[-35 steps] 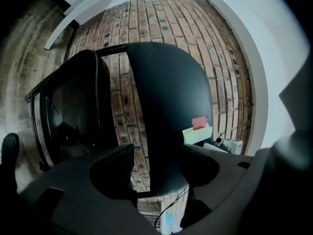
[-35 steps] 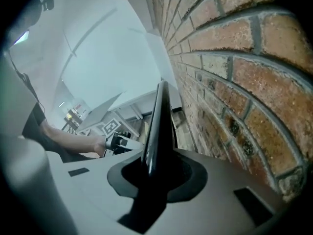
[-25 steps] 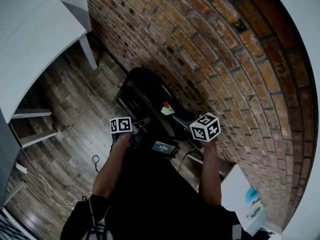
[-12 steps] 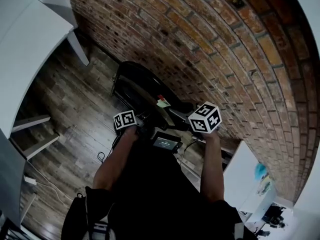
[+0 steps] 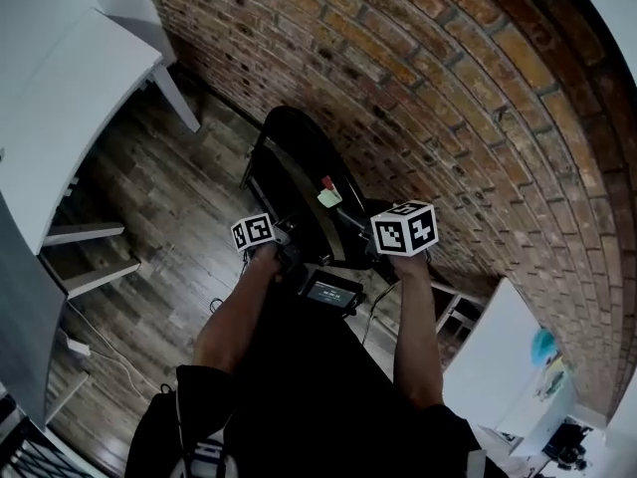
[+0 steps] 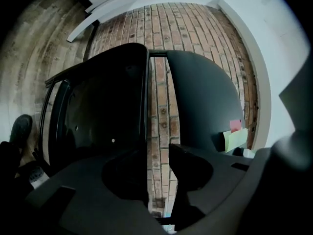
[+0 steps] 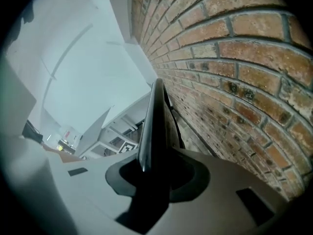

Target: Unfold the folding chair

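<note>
Leaning against the brick wall [image 5: 428,98], the black folding chair [image 5: 299,167] stands on the wooden floor [image 5: 149,217], right at the floor's edge below the bricks. A green sticky note [image 5: 329,196] with a pink one above it sits on its dark back panel.

In the left gripper view the chair [image 6: 107,111] shows two black panels side by side, with a strip of brick between them. The left tongs [image 6: 157,165] have just been closing. One panel's thin edge runs down along the inner face of one jaw, while brick shows in the gap before the other jaw, so they are not clamped.

The right tongs [image 7: 154,173] have just been opening, yet a narrow black edge of the chair [image 7: 154,126] fills the space between their jaws, with no light on either side: they grip it.
</note>
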